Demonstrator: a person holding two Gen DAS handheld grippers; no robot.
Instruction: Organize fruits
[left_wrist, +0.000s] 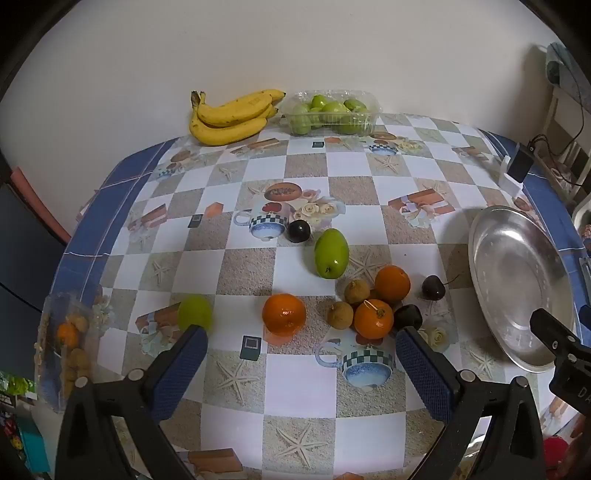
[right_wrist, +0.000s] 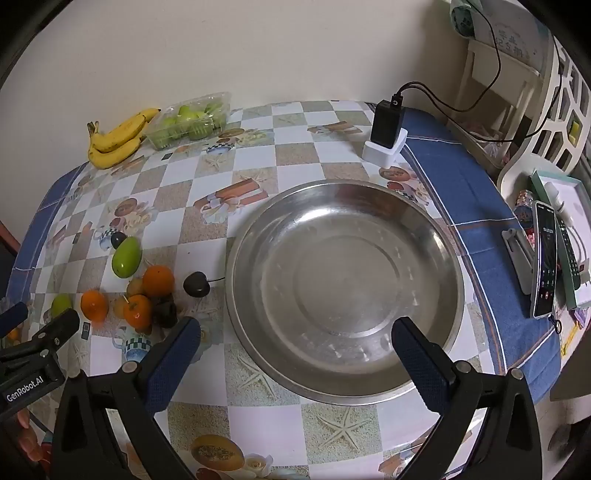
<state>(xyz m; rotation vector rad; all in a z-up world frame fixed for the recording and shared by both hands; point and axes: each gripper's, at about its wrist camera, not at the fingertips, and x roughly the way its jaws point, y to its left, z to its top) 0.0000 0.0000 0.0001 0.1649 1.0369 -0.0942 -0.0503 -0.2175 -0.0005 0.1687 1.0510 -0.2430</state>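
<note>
Loose fruit lies on the chequered tablecloth: three oranges (left_wrist: 284, 314), a large green fruit (left_wrist: 331, 253), a smaller green one (left_wrist: 194, 312), two brown longans (left_wrist: 340, 315), dark plums (left_wrist: 299, 231) and a dark cherry (left_wrist: 433, 287). My left gripper (left_wrist: 301, 345) hovers open just in front of this cluster, nothing between its blue pads. To the right sits an empty steel dish (right_wrist: 345, 291). Above the dish's near rim my right gripper (right_wrist: 295, 338) stands open and empty. The same fruit cluster (right_wrist: 146, 295) shows left of the dish.
Bananas (left_wrist: 232, 116) and a clear tub of green fruit (left_wrist: 330, 112) stand at the back by the wall. A black charger on a white base (right_wrist: 386, 131) sits at the far right corner. A phone (right_wrist: 545, 258) and clutter lie right of the table. A clear packet (left_wrist: 70, 343) sits at the left edge.
</note>
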